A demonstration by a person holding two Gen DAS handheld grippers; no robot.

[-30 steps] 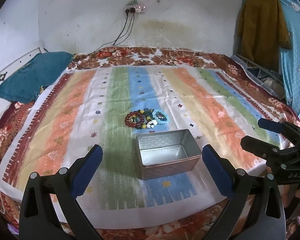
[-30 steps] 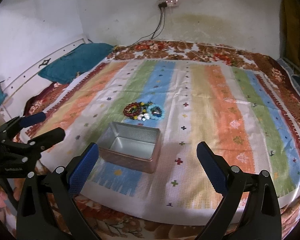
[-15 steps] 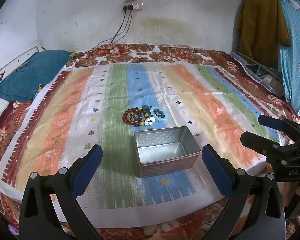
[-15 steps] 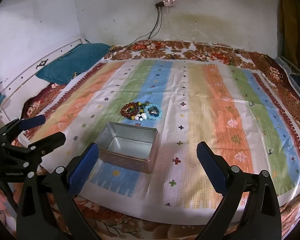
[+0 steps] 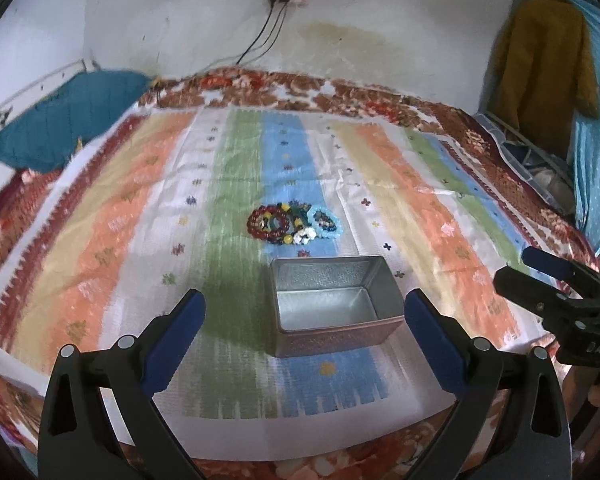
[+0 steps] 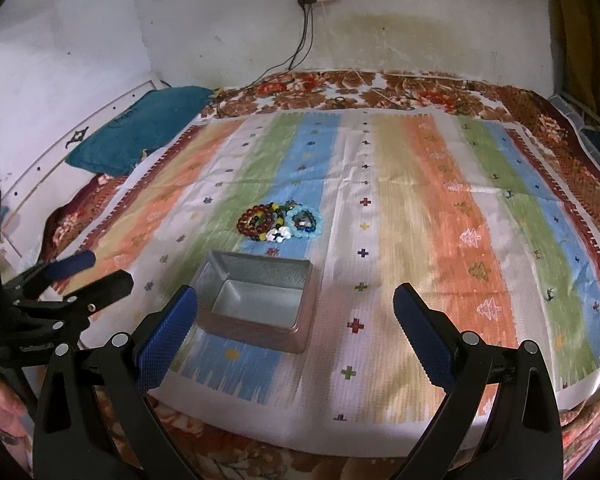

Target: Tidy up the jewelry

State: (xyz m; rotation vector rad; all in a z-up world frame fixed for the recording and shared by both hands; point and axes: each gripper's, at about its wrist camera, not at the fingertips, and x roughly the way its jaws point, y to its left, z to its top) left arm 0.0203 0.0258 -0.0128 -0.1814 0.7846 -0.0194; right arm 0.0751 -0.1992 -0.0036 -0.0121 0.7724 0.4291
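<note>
Both grippers up over the near edge of the bed, nothing in either. My left gripper (image 5: 304, 320) has its 2 blue pads spread wide apart; my right gripper (image 6: 296, 320) is spread just as wide. Holding them high and back so each camera takes in the whole layout before I commit.

Beaded bracelets (image 5: 294, 224) lie in 1 tight heap on the striped cloth (image 5: 120, 216), on its blue band, overlapping each other: dark red, pale blue, white and yellow beads visible. Exact count not readable.

Metal tin (image 5: 332, 304), lid off, empty, sits just nearer me than the heap, apart from it. Open mouth up, so a bracelet can be dropped straight in. Judgement: no piece stowed yet.

Next, probably: one gripper goes over the tin to the heap. Overlapped loops may come up 2 at once, so an outer strand is the safer pick.
</note>
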